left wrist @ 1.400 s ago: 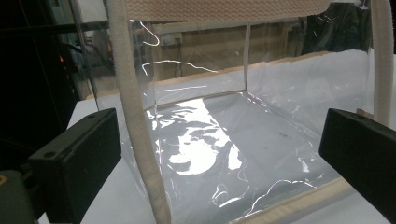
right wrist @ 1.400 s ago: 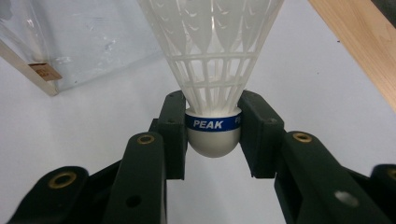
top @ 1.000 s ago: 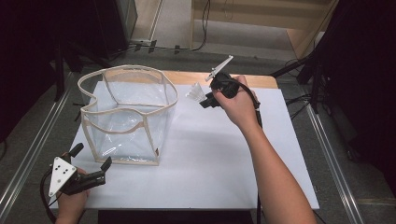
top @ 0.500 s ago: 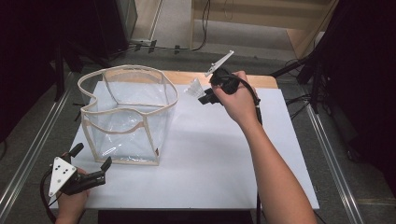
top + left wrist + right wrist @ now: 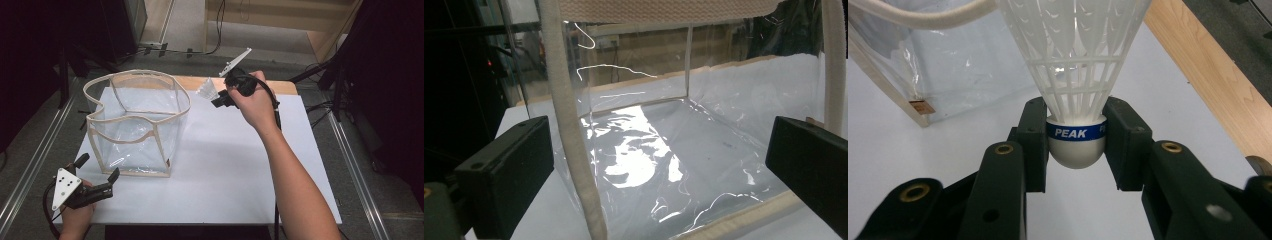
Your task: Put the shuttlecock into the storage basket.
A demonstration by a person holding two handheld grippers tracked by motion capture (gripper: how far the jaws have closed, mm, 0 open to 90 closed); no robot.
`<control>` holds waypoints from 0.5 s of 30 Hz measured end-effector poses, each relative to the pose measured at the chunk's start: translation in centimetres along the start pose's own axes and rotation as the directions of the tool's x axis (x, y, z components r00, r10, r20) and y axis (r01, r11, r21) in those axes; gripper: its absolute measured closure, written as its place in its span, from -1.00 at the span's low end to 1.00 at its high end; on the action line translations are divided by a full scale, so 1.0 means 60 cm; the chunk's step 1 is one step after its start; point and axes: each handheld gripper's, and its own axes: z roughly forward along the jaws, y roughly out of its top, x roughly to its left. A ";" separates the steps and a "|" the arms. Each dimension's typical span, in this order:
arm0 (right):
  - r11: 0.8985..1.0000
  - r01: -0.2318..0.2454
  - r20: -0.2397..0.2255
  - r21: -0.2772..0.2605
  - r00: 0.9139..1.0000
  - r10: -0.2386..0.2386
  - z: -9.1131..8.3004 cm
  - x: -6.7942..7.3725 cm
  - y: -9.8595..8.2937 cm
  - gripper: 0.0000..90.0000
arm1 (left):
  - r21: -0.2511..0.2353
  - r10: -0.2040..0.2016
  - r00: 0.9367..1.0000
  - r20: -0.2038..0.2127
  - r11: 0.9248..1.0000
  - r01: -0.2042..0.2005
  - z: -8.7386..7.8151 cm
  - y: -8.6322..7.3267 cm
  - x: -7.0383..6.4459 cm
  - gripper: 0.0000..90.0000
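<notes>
A white plastic shuttlecock (image 5: pixel 1075 75) with a blue PEAK band sits by its cork base between the jaws of my right gripper (image 5: pixel 1075 142), which is shut on it. In the high view the right gripper (image 5: pixel 220 97) holds the shuttlecock (image 5: pixel 206 89) above the far edge of the table, just right of a clear plastic bag (image 5: pixel 137 120) with cream trim. My left gripper (image 5: pixel 97 175) rests open at the near left, by the bag's near corner. Its view looks through the bag's clear wall (image 5: pixel 664 150) between wide-apart jaws.
The bag stands upright with its mouth open on a white board (image 5: pixel 230 170) laid over a wooden table (image 5: pixel 287 87). Metal rails run along both sides of the table. Dark stands and cables (image 5: pixel 165 50) lie on the floor behind.
The right gripper has lifted slightly with the shuttlecock and shifted a little toward the bag. The left gripper has stayed in place.
</notes>
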 end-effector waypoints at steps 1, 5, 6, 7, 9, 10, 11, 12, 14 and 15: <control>1.000 0.004 -0.003 -0.003 1.000 -0.004 -0.001 0.000 0.001 0.38 | -0.001 0.000 1.000 0.000 1.000 0.000 0.000 0.000 0.000 -1.00; 1.000 0.002 0.000 -0.005 1.000 -0.002 -0.010 0.001 0.009 0.38 | 0.001 0.002 1.000 0.000 1.000 -0.002 0.000 0.000 0.000 -1.00; 1.000 0.003 0.002 -0.007 1.000 -0.003 -0.013 0.002 0.012 0.38 | 0.001 0.001 1.000 0.000 1.000 -0.001 0.000 0.000 0.000 -1.00; 1.000 0.001 0.002 -0.007 1.000 -0.001 -0.014 0.003 0.013 0.38 | 0.001 0.002 1.000 0.000 1.000 -0.002 0.000 0.000 0.000 -1.00; 1.000 0.003 0.000 -0.015 1.000 -0.003 -0.018 0.003 0.016 0.38 | 0.001 0.003 1.000 -0.001 1.000 -0.003 0.000 0.000 0.000 -1.00; 1.000 0.008 -0.003 -0.020 1.000 -0.008 -0.019 0.003 0.018 0.38 | 0.002 0.004 1.000 -0.001 1.000 -0.004 0.000 0.000 0.000 -1.00; 1.000 0.011 -0.002 -0.019 1.000 -0.011 -0.020 0.003 0.019 0.38 | 0.002 0.004 1.000 0.000 1.000 -0.004 0.000 0.000 0.000 -1.00; 1.000 0.009 0.000 -0.018 1.000 -0.009 -0.021 0.004 0.021 0.38 | 0.002 0.004 1.000 -0.001 1.000 -0.004 0.000 0.000 0.000 -1.00; 1.000 0.014 0.000 -0.020 1.000 -0.013 -0.022 0.005 0.024 0.38 | 0.002 0.003 1.000 0.000 1.000 -0.003 0.000 0.000 0.000 -1.00; 1.000 0.017 0.001 -0.022 1.000 -0.017 -0.023 0.006 0.026 0.38 | 0.002 0.002 1.000 -0.001 1.000 -0.002 0.000 0.000 0.000 -1.00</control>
